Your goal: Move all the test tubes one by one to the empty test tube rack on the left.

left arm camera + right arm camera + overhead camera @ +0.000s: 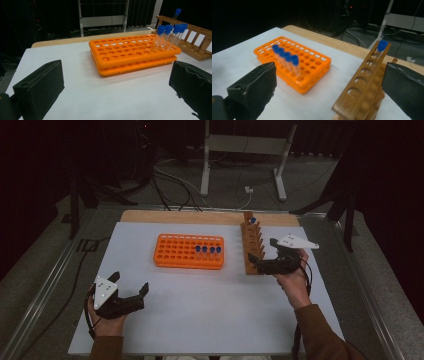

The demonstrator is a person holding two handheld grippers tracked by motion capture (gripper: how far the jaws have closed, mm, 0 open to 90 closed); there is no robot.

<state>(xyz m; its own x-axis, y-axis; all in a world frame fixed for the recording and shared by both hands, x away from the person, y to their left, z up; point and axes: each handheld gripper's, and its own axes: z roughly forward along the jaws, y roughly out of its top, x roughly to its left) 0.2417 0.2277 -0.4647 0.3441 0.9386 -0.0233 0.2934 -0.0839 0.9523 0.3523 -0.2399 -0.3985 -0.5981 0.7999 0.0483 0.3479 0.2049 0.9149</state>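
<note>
An orange tube rack point(189, 251) lies mid-table, with several blue-capped tubes point(207, 249) standing in a row near its right end. To its right a wooden rack point(252, 242) runs front to back, with one blue-capped tube point(253, 220) at its far end. My right gripper point(264, 254) is open, its jaws either side of the wooden rack's near end point(364, 82); the orange rack point(309, 67) lies beyond its left jaw. My left gripper point(131, 283) rests open at the front left, nothing between its jaws, facing the orange rack point(130, 53) and its tubes point(170, 35).
The white table top point(200, 310) has a wooden strip along its far edge point(200, 216). Metal rails flank the table. Behind it are cables on the floor and a white stand frame point(245, 150).
</note>
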